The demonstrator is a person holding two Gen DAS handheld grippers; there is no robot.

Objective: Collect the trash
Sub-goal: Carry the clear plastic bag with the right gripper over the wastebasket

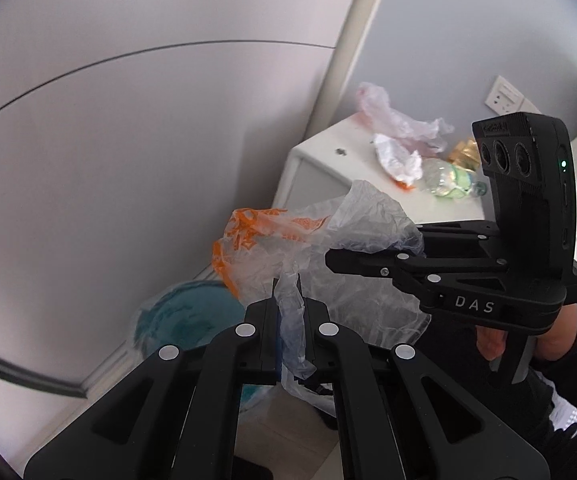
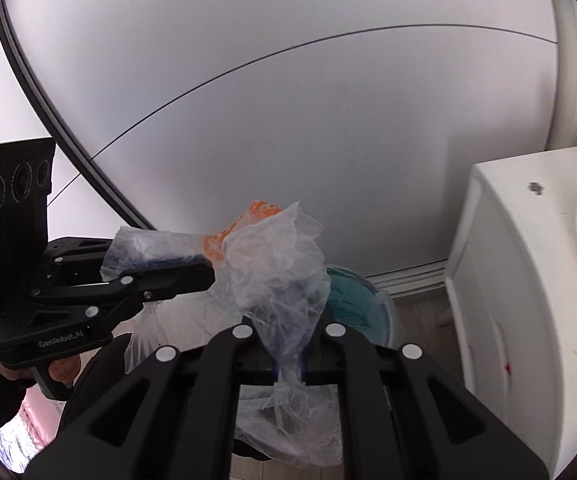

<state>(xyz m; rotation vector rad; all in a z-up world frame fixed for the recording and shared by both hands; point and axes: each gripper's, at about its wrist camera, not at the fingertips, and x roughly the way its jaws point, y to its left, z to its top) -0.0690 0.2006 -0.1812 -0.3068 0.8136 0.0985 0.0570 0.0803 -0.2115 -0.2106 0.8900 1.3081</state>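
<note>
Left wrist view: the left gripper point(image 1: 288, 300) pinches a clear plastic bag point(image 1: 328, 248) with orange print; the right gripper point(image 1: 340, 258) clamps its far right edge. Teal bin point(image 1: 184, 316) sits below, white cabinet point(image 1: 328, 160) beyond.

Right wrist view: the right gripper point(image 2: 288, 344) grips the bag's neck point(image 2: 284, 280) between narrow fingers; open wall stands ahead, cabinet edge point(image 2: 480, 240) close right.

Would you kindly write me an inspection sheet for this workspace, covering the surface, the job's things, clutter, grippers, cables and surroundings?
Surface: white cabinet top, with a small dark mark.
Job's things: clear plastic bag with orange print held up between both grippers; teal-lined bin on the floor below it.
Clutter: on the cabinet, a pinkish bag, a white wrapper, a crushed plastic bottle and a gold wrapper.
Grippers: left gripper shut on the bag's edge; right gripper shut on another part of it.
Cables: nothing seen.
Surroundings: pale wall, white baseboard, a wall socket behind the cabinet.
</note>
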